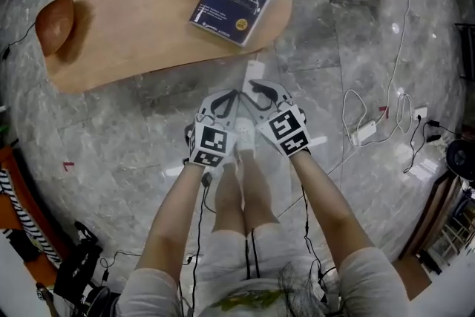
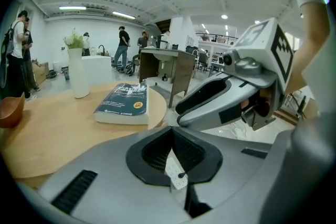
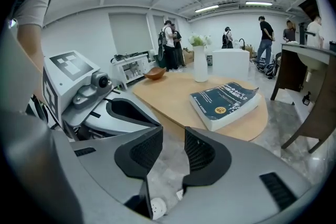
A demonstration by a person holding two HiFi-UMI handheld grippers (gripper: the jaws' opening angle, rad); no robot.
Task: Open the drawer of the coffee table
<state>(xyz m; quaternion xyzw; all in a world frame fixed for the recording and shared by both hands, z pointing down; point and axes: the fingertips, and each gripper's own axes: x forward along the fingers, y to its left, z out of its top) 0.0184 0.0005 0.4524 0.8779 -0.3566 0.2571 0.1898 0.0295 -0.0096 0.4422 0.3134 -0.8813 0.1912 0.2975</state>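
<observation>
Holding my left tongs (image 2: 172, 137) clenched on nothing and my right tongs (image 3: 173, 140) parted and empty just short of the desk (image 1: 133, 30) bearing a book (image 1: 234, 0), I have not yet touched its drawer, which no view shows.

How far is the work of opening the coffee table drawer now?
Done: nothing yet; no open drawer shows on the coffee table. In hand: both claws are held before its near edge, left claw shut, right claw open and empty. Left: reach the drawer, grip it, pull it out.
</observation>
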